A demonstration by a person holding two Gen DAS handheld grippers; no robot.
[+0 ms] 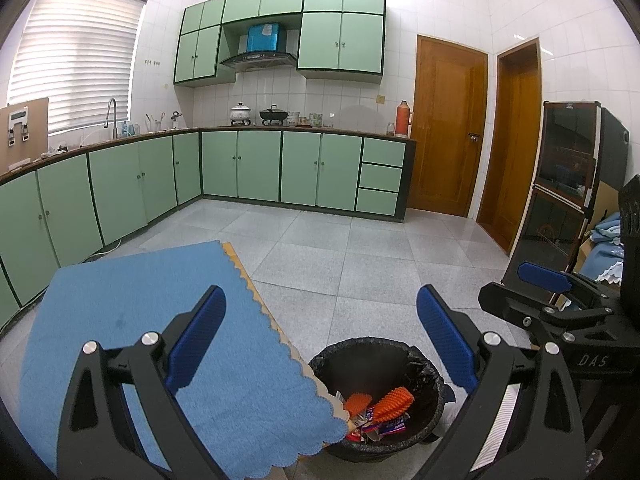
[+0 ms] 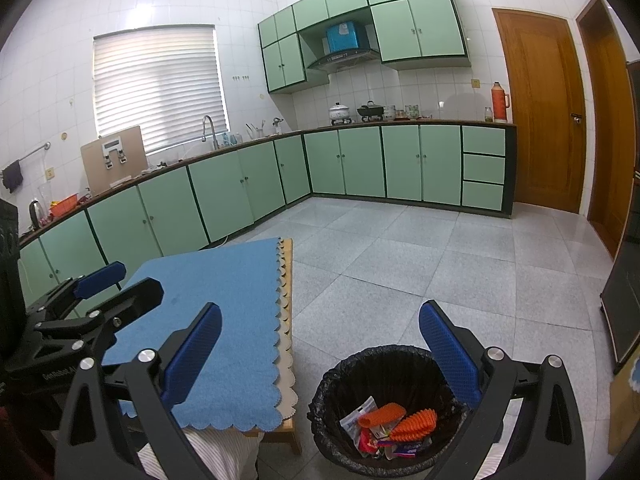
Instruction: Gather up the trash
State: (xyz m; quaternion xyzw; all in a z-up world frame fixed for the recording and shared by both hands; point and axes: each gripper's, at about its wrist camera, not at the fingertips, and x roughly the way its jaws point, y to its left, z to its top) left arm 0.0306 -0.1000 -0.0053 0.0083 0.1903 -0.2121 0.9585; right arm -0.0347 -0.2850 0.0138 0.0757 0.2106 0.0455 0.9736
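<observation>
Beside the table (image 2: 224, 320) with its bare blue cloth (image 1: 140, 340), the bin (image 2: 332, 384) holds the trash (image 2: 394, 426), so collecting looks finished; both left gripper (image 1: 320, 344) and right gripper (image 2: 320, 352) hover spread, empty.

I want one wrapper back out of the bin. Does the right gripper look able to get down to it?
Probably yes. The right gripper is open and empty, the bin has no lid, and the wrapper lies on top of the trash beside the orange pieces. Nothing covers it.
</observation>
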